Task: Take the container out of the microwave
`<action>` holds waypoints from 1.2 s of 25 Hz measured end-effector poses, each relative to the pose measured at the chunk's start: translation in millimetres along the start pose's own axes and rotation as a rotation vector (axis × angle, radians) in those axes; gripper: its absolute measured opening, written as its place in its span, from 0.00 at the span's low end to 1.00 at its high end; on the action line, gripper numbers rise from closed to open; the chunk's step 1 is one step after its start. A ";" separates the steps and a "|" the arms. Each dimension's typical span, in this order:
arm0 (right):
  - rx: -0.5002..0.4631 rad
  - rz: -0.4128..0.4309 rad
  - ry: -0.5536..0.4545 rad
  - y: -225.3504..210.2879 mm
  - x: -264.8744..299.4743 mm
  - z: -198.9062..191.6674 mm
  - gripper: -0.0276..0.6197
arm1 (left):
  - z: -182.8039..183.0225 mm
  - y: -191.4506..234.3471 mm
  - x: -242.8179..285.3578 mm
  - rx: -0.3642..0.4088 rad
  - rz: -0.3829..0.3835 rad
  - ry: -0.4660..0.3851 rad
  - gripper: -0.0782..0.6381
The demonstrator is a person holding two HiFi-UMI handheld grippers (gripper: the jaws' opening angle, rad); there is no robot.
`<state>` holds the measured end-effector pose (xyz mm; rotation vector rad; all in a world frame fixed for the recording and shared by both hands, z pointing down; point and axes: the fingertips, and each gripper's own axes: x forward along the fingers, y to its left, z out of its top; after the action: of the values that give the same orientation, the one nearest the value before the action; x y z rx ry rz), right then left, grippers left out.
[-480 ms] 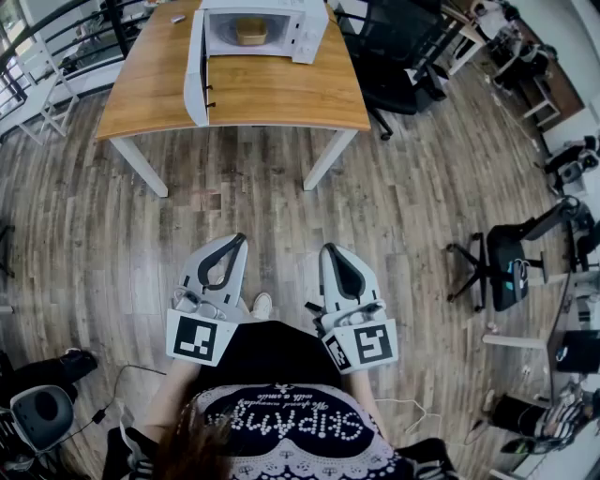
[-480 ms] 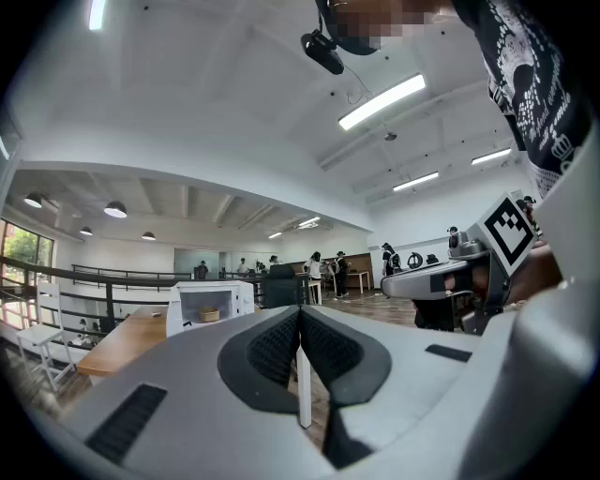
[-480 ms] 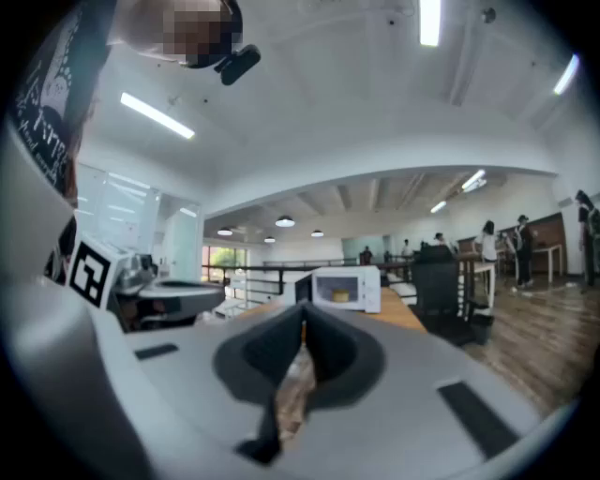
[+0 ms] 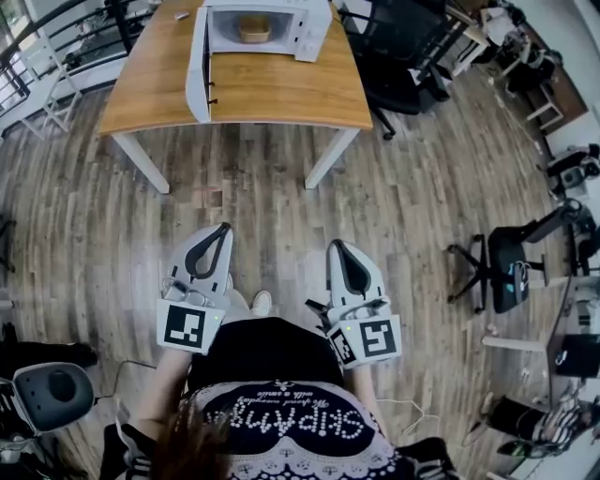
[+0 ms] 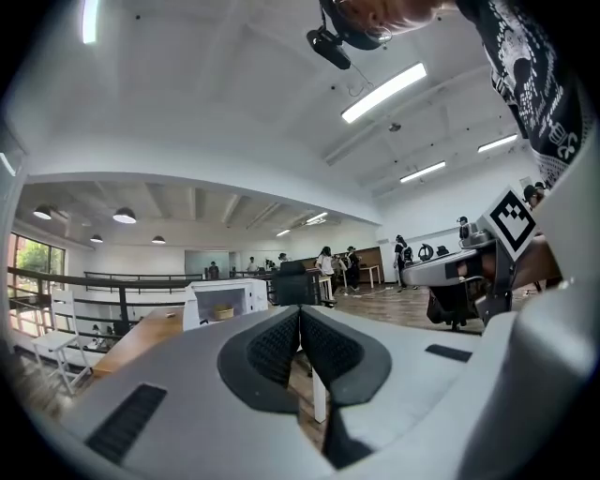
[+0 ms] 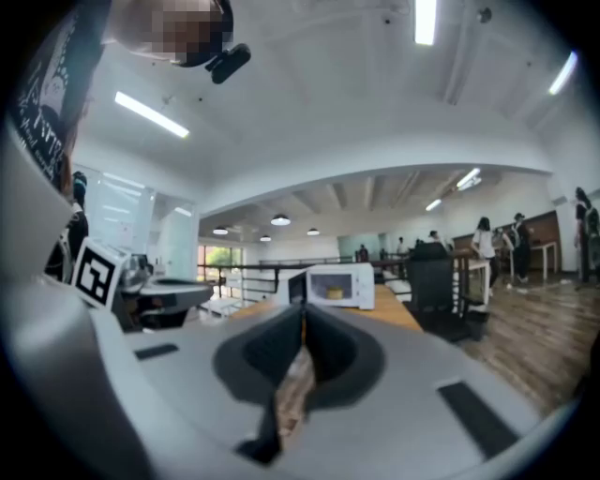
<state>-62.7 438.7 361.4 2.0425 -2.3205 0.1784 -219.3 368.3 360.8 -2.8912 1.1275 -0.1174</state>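
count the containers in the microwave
1. A tan container sits mid-cavity in the open microwave on the table. The view is distant, so something small behind it could be hidden.

Microwave point(image 4: 312, 30) cut off at top edge, container point(image 4: 253, 31) too small to detail

A white box-shaped microwave point(image 4: 267, 28) is sitting at the far end of a rectangular light wooden table point(image 4: 281, 94), its white door point(image 4: 197, 66) standing open to the left. A small round tan container point(image 4: 253, 31) is resting inside it. The table is standing on the wooden plank floor point(image 4: 281, 197), well ahead of the left gripper point(image 4: 223, 230) and the right gripper point(image 4: 336, 247), which are hanging side by side. A black office chair point(image 4: 398, 66) is standing right of the table.
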 end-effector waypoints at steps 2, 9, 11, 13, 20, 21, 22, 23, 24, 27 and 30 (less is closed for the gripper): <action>-0.003 0.001 0.004 -1.0 -0.2 -0.6 0.10 | -0.6 0.1 0.6 -0.003 0.003 0.004 0.15; -0.027 0.012 0.003 -2.9 -2.5 -2.1 0.10 | -0.5 -5.3 2.4 -0.013 0.002 0.003 0.15; -0.044 0.027 -0.005 -2.8 -4.2 -2.0 0.10 | -1.0 -8.3 3.8 -0.019 0.001 0.003 0.15; -0.050 0.040 -0.009 -3.5 -6.1 -2.9 0.10 | -0.2 -13.6 6.3 -0.019 -0.005 0.000 0.15; -0.009 0.019 0.016 -12.2 -8.6 -11.0 0.10 | 2.5 -24.0 13.4 -0.036 -0.026 0.003 0.15; -0.006 0.017 0.019 -14.1 -7.9 -12.0 0.10 | 2.1 -24.8 16.4 -0.036 -0.031 0.004 0.15; -0.004 0.014 0.021 -16.6 -6.6 -12.5 0.10 | 1.9 -25.3 20.2 -0.036 -0.036 0.004 0.16; -0.002 0.012 0.023 -19.5 -4.5 -12.7 0.10 | 1.9 -25.5 24.5 -0.036 -0.042 0.004 0.15; 0.001 0.008 0.023 -22.7 -2.0 -12.4 0.10 | 2.2 -25.1 29.2 -0.037 -0.047 0.004 0.15; 0.018 -0.004 0.031 -33.0 6.2 -13.4 0.10 | 2.4 -21.6 43.3 -0.036 -0.057 0.003 0.15; 0.037 -0.010 0.045 -44.2 18.0 -17.2 0.10 | 0.0 -14.5 59.1 -0.036 -0.062 0.009 0.15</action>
<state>-22.0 417.5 382.9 2.0438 -2.2977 0.2661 -166.1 338.9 365.1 -2.9610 1.0531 -0.1128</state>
